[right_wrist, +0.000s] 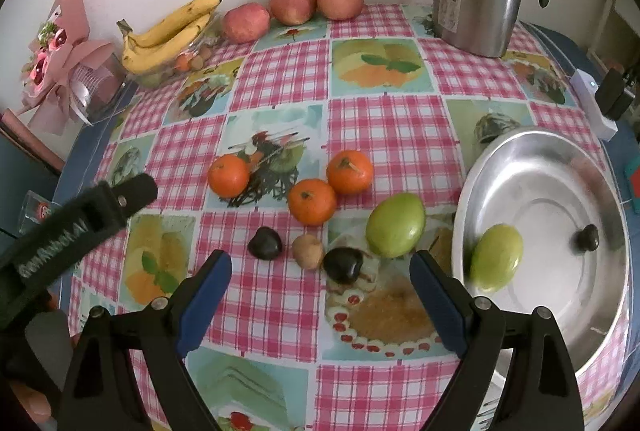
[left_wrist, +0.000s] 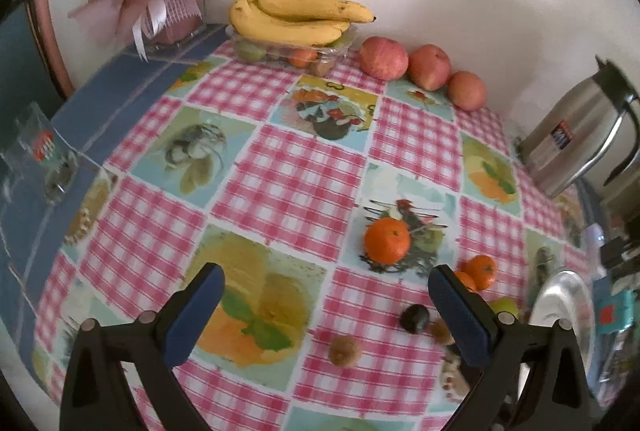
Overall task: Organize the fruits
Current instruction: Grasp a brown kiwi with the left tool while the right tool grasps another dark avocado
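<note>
Gaping wide and empty, right tongs [right_wrist: 320,295] just short of the dark fruit [right_wrist: 343,265] on the table.

The right gripper [right_wrist: 320,295] hangs wide open above the checked tablecloth [right_wrist: 400,135], nothing between its jaws. Just ahead lie two dark fruits [right_wrist: 264,242], a small brown fruit [right_wrist: 307,251], three tangerines [right_wrist: 312,202] and a green mango [right_wrist: 395,225]. The steel basin [right_wrist: 560,167] at right holds another green mango [right_wrist: 496,257].
</note>
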`<state>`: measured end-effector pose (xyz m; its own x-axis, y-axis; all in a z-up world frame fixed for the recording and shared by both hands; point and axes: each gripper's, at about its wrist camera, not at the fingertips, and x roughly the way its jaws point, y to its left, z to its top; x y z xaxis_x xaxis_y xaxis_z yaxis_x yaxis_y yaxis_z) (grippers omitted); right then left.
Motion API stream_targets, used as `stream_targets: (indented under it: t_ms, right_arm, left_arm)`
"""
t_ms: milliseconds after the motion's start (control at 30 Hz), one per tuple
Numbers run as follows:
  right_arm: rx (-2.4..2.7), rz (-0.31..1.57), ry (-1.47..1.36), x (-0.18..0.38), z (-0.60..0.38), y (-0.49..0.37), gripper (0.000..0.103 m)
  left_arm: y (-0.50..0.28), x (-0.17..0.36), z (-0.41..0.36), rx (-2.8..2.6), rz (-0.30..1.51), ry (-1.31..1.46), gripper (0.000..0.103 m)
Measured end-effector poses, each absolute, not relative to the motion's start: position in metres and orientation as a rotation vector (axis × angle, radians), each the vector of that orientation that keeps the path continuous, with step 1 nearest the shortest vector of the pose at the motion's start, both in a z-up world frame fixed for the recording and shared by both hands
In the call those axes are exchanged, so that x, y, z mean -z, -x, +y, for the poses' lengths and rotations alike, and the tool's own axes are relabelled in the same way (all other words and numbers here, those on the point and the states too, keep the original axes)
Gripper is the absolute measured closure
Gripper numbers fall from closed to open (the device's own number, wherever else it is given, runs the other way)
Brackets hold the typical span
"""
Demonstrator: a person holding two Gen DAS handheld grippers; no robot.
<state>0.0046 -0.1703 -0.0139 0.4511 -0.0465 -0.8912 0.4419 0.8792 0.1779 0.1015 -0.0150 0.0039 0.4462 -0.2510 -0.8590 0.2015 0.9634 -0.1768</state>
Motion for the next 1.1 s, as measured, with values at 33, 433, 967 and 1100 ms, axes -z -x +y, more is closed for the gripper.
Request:
stream_targets:
  t_ms: [33, 433, 967, 1100]
  right_arm:
    - [0.313, 1.074, -0.424, 0.016, -0.170, -0.004, 0.012]
    - [0.274, 1.080, -0.498, 0.034, -0.175, -0.005, 0.012]
    - [0.274, 1.091, -0.569, 0.048, -0.189, -0.003, 0.051]
    - [0.265, 1.104, -0.585, 0.054, -0.190, -0.004, 0.055]
  left_arm:
    - [-0.099, -0.003, -0.013, 0.287, 1.076, 0.067, 0.000]
    - [-0.099, 0.024, -0.010, 0.345, 1.192, 0.185, 0.000]
    - [-0.099, 0.058, -0.020, 0.353, 1.389, 0.212, 0.033]
    - [-0.098, 0.061, -0.027, 0.371, 1.413, 0.188, 0.038]
